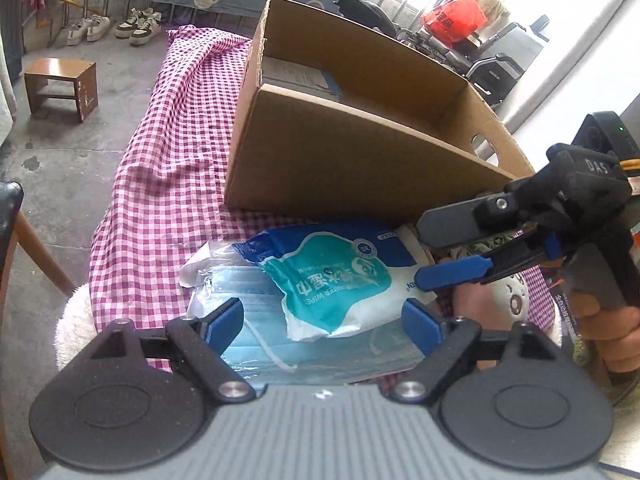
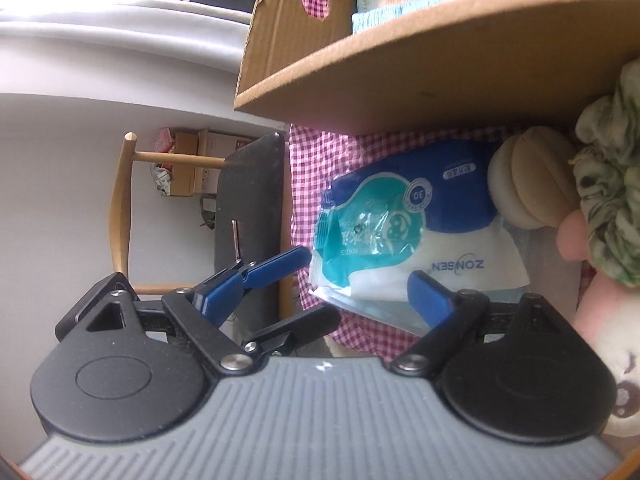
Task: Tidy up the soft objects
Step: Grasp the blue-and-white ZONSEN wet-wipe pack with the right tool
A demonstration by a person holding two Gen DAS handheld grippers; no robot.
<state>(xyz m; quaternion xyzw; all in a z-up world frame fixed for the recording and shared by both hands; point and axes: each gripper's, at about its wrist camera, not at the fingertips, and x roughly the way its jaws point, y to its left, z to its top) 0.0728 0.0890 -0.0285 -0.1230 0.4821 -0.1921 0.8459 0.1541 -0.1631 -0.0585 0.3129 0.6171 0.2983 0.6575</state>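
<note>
Blue and teal plastic marks the wipes pack (image 1: 332, 280), which lies on the checked cloth (image 1: 168, 184) just in front of the cardboard box (image 1: 344, 160), resting on top of a clear bag of face masks (image 1: 256, 312). The left gripper (image 1: 322, 320) hangs over the near edge of this pair, its jaws standing wide apart with nothing pressed between them; the pack's lower corner and the mask bag sit in the gap between the blue pads. The right gripper (image 2: 324, 294) comes in from the side, its jaws also wide apart and empty, one blue finger (image 2: 430, 294) over the white end of the pack.

Seen from the left wrist, the pack's long axis runs roughly across the gap between the jaws, tilted up towards the right. From the right wrist, it runs more nearly along the line the fingers point. Both grippers are near it; the left looks the better centred over it, by my reading.

A plush toy (image 2: 616, 340) and a green patterned cloth (image 2: 612, 184) lie just beside the pack. The box already holds at least one packet (image 1: 296, 74).
</note>
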